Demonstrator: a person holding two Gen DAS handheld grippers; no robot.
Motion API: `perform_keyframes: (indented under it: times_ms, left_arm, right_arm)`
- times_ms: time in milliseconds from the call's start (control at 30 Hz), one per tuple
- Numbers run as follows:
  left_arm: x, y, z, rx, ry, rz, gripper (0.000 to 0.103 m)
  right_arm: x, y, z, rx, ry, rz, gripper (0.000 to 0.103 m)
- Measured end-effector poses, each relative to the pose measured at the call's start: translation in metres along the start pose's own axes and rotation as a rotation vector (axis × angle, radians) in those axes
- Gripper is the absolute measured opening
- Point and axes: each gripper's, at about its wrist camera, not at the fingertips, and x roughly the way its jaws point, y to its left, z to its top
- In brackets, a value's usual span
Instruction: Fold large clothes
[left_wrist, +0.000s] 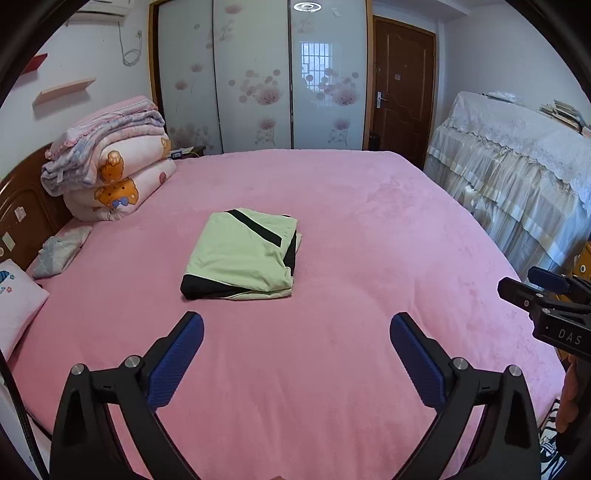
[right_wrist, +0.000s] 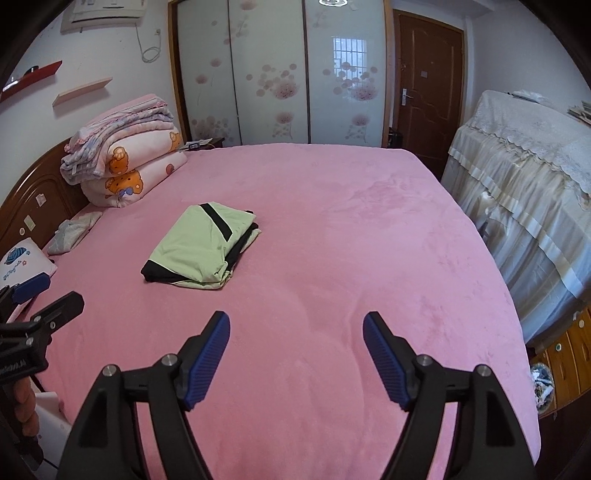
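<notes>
A pale green garment with black bands (left_wrist: 242, 254) (right_wrist: 201, 251) lies folded into a compact rectangle in the middle of the pink bed (left_wrist: 369, 229) (right_wrist: 351, 229). My left gripper (left_wrist: 296, 325) hovers above the near part of the bed, well short of the garment, jaws wide open and empty. My right gripper (right_wrist: 296, 323) stands open too, empty, off to the right of the garment. Each gripper shows at the edge of the other's view: the right gripper (left_wrist: 532, 291), the left gripper (right_wrist: 44, 295).
Stacked quilts (left_wrist: 110, 166) (right_wrist: 125, 162) and pillows (left_wrist: 18, 299) lie by the wooden headboard (left_wrist: 22, 206) at left. A cloth-covered cabinet (left_wrist: 517, 166) (right_wrist: 524, 177) flanks the bed's right side. Wardrobe doors (left_wrist: 258, 74) and a brown door (left_wrist: 402, 85) stand behind.
</notes>
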Motion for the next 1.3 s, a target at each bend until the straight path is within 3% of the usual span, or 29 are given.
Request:
perform_keyframes:
  times_ms: [233,433,633,1000,1300]
  left_arm:
    - [-0.027,-0.023,-0.024,-0.001,-0.002,0.02,0.102]
    - [-0.024,-0.028,-0.037,-0.041,0.026,0.034,0.102]
    - [-0.017,-0.033,-0.047,-0.08,0.066,0.031,0.102]
    - [-0.014,-0.058,-0.077,-0.058,0.142,0.021,0.102]
    - [-0.008,-0.067,-0.109,-0.054,0.234,0.036,0.102]
  right_arm:
    - [-0.019,-0.019,-0.03,0.058,-0.008,-0.007,0.076]
    - [-0.024,-0.031,-0.051,0.114,-0.003,-0.004,0.076]
    - [-0.029,-0.032,-0.074,0.139,0.011,-0.062,0.076]
    - [-0.031,-0.043,-0.116,0.238,0.091,-0.024,0.077]
    - [-0.027,-0.033,-0.135,0.218,0.136,0.002,0.077]
